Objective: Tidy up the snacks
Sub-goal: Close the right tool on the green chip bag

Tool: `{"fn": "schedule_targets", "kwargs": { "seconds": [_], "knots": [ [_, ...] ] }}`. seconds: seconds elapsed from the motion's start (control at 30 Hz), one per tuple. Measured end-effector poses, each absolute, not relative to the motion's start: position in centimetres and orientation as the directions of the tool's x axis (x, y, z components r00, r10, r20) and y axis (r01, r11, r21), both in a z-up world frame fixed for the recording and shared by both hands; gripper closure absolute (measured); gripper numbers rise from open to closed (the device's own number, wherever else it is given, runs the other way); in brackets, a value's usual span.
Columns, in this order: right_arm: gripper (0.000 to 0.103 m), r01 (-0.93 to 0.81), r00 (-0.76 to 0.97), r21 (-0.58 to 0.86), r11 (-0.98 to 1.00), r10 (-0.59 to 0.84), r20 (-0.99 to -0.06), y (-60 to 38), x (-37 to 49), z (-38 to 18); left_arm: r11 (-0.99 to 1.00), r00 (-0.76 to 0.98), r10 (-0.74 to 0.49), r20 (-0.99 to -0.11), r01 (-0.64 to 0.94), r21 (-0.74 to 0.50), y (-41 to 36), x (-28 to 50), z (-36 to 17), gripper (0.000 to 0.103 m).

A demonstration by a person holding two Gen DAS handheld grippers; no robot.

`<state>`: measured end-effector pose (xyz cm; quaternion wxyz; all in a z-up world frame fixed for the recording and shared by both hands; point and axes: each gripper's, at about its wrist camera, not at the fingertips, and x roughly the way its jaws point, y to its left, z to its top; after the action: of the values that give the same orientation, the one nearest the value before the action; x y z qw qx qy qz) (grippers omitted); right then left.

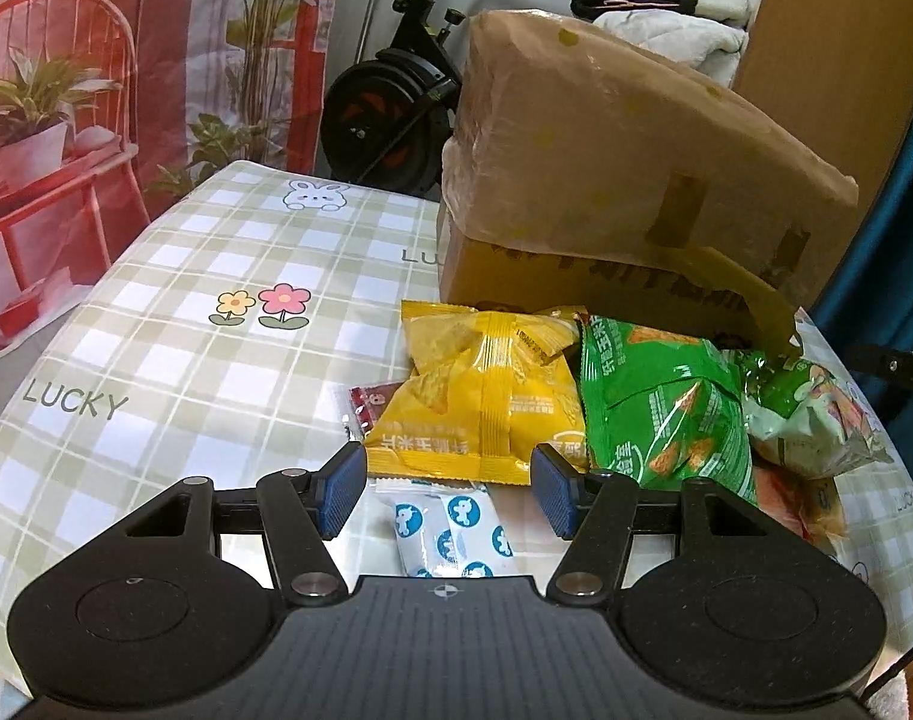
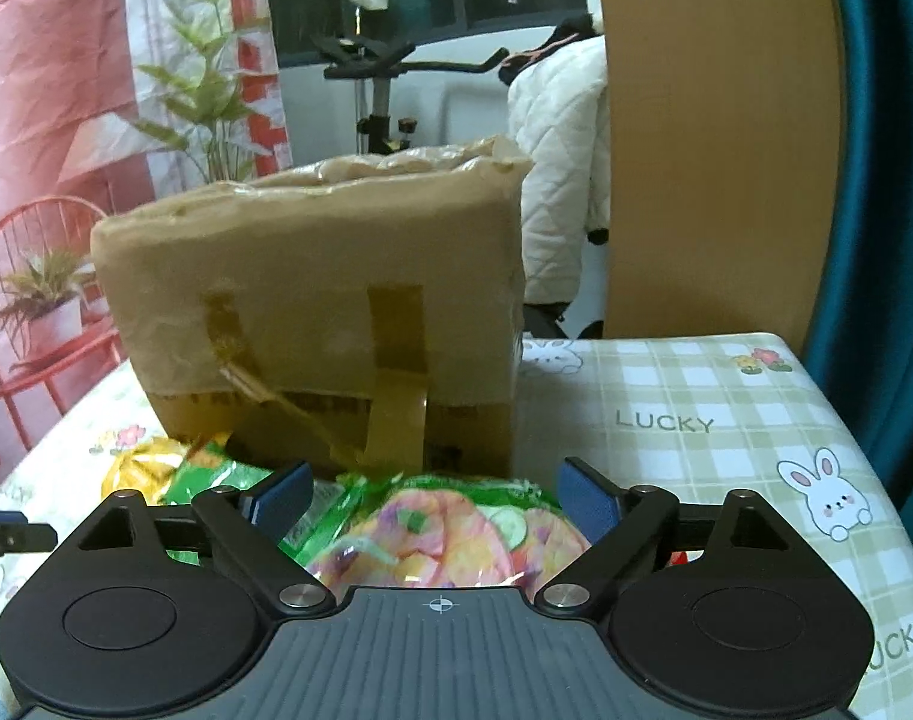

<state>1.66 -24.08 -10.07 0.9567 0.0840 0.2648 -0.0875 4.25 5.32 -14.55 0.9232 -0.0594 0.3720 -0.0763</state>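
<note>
Fingers both spread w/ nothing gripped: left gripper (image 1: 447, 489) by yellow snack bag (image 1: 480, 402), right gripper (image 2: 435, 495) over pink-green packet (image 2: 438, 534).

Each gripper, left (image 1: 447, 483) and right (image 2: 437, 495), has a black ribbed body with a small white crosshair mark, two round black discs, angled black link arms with silver pivot screws, triangular cut-outs, and blue ribbed pads (image 1: 339, 489).

yellow snack bag (image 1: 486, 402), green snack bag (image 1: 660, 414), touching
</note>
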Motion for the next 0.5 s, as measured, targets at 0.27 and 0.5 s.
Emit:
{"fn": "schedule_targets", "kwargs": {
  "seconds": [0.27, 0.5],
  "knots": [
    [0.017, 0.210, 0.835, 0.120, 0.970, -0.114, -0.539, -24.1, 1.5, -10.7, 0.972, 0.731, -0.235, -0.641, 0.177, -0.154, 2.9, 5.1, -13.2, 0.040],
    [0.017, 0.081, 0.848, 0.078, 0.994, -0.027, -0.529, -20.2, 2.0, -10.1, 0.963, 0.726, -0.267, -0.634, 0.220, -0.154, 2.0, 5.1, -12.9, 0.040]
  ]
}}
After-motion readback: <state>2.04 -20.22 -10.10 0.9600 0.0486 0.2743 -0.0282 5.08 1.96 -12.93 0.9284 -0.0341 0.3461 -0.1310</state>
